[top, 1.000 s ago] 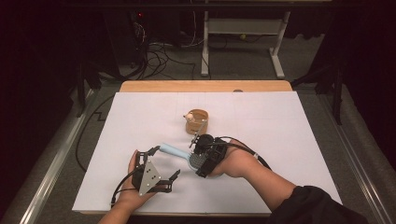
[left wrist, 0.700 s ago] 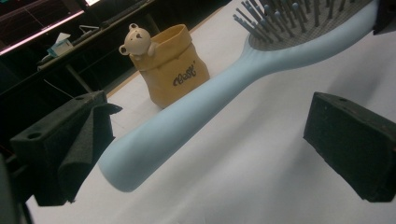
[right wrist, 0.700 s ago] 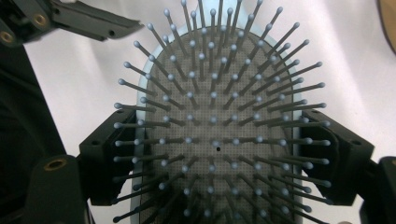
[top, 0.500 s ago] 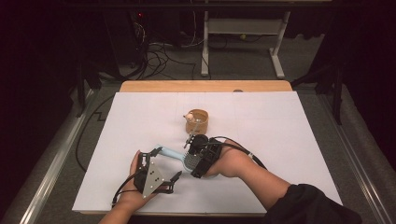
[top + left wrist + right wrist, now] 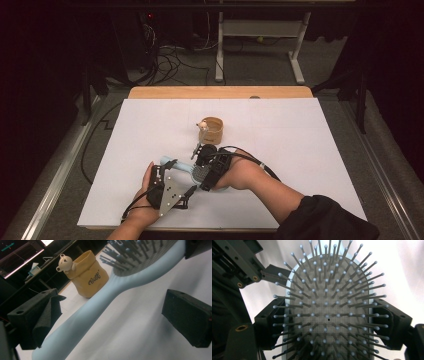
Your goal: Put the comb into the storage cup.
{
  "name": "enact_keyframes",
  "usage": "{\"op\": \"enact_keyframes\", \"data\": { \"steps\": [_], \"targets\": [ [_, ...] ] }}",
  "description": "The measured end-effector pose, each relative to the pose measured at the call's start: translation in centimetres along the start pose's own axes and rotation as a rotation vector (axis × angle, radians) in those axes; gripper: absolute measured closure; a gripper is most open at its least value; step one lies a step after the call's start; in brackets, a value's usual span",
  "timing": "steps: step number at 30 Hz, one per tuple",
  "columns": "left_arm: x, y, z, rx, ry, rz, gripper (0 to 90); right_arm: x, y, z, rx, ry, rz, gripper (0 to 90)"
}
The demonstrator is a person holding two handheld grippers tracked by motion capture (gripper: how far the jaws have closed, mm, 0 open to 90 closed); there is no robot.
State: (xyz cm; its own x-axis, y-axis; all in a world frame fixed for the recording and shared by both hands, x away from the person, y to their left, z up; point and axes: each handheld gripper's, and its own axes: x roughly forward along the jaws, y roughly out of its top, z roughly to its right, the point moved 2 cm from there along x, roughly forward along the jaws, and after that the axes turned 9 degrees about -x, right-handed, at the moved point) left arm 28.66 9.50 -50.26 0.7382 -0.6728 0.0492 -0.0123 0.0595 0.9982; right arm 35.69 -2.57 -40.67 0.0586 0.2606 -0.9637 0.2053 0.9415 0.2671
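A light blue hairbrush lies low over the white table top, its bristles facing the right gripper's camera. My right gripper is shut on the brush head, one jaw on each edge. My left gripper is open, and the brush handle runs between its jaws, close against the left pad. Just beyond the brush stands a tan pouch-shaped cup with a small white bear on its rim.
A white sheet covers the table, with a wooden edge along the far side. Cables and a desk frame sit on the floor beyond. Metal rails run along both sides of the table.
My right gripper has carried the brush a little left, toward the left gripper. The handle now sits between the left gripper's open jaws.
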Motion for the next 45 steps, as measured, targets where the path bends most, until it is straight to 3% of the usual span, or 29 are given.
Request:
{"op": "enact_keyframes", "data": {
  "steps": [2, 6, 10, 13, 19, 35, 45],
  "targets": [
    [0.1, -0.1, -0.1, 0.026, 0.012, -0.010, 3.5, 0.0, 0.1, 0.0, -0.003, 0.002, 0.000, 20.5],
    [0.2, -0.5, -0.5, 0.124, 0.056, -0.033, 3.9, 0.0, 0.0, 0.1, -0.005, -0.007, 0.004, 20.5],
    [0.3, -0.9, -0.9, 0.165, 0.086, -0.050, 4.1, -0.1, 0.0, 0.2, -0.002, -0.012, 0.006, 20.5],
    [0.3, -1.1, -1.1, 0.219, 0.103, -0.056, 4.5, -0.1, 0.0, 0.2, -0.003, -0.014, 0.007, 20.5],
    [0.3, -1.3, -1.1, 0.284, 0.107, -0.057, 5.7, 0.1, 0.2, 0.2, -0.007, -0.010, 0.003, 20.5],
    [0.3, -1.3, -0.9, 0.321, 0.099, -0.046, 7.8, 0.8, 0.9, -0.1, -0.026, -0.006, -0.002, 20.5],
    [0.2, -1.3, -0.8, 0.350, 0.088, -0.037, 16.1, 0.8, 1.3, -0.2, -0.026, -0.002, 0.001, 20.5]
  ]
}}
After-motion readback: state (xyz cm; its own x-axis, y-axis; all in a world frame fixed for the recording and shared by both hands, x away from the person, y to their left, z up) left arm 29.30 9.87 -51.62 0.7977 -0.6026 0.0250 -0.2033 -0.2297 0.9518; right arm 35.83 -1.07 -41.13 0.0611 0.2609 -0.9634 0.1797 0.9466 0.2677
